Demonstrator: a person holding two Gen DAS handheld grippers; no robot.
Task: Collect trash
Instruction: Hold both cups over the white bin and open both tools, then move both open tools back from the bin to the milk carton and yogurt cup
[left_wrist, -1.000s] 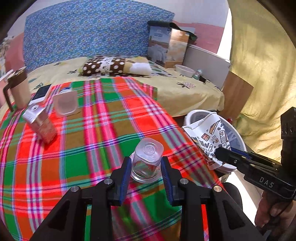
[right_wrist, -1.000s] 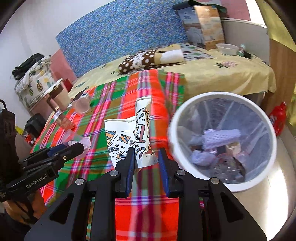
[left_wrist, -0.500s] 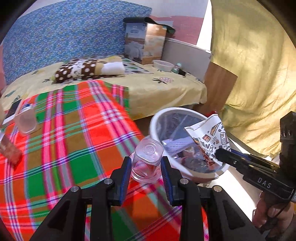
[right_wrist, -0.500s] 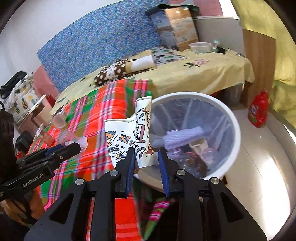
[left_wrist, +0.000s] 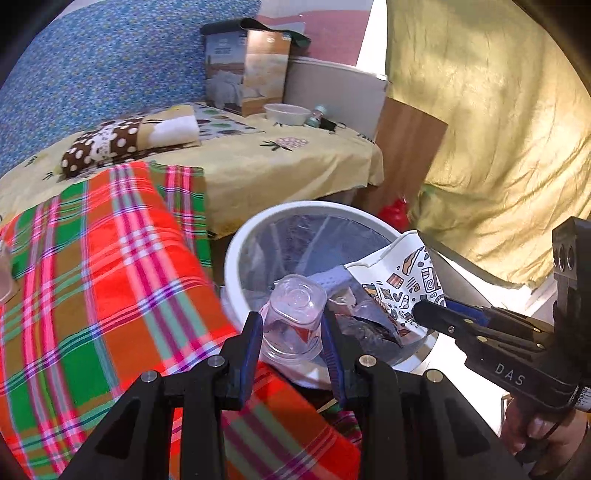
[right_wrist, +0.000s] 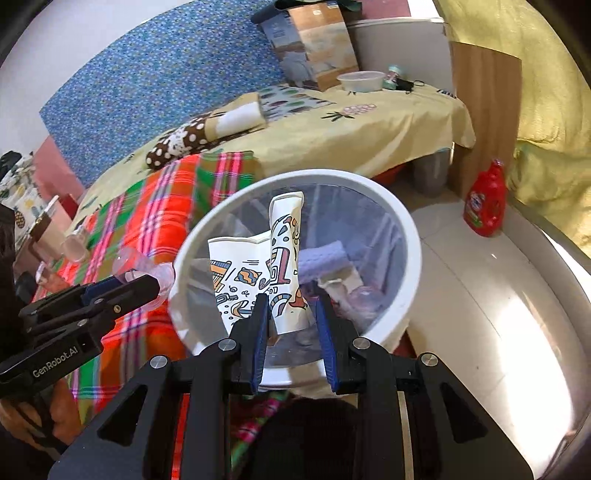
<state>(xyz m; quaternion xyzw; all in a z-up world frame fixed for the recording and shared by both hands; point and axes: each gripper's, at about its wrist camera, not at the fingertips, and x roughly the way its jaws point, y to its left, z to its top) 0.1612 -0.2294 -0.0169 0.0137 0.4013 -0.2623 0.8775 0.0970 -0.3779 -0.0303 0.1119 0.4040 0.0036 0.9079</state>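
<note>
A clear plastic cup (left_wrist: 293, 319) is squeezed tight in the left claw (left_wrist: 291, 345) over the white bin's (left_wrist: 236, 258) rim. A crumpled paper bag (right_wrist: 269, 273) is gripped in the right claw (right_wrist: 291, 325), above the bin.

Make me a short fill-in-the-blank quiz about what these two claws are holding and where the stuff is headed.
1. The left claw grips a clear plastic ____.
2. The right claw holds a crumpled, patterned paper ____.
3. Both are at the round white ____, which already holds trash.
4. The bottle on the floor beyond it is ____.

Missing words: cup; bag; bin; red
</note>
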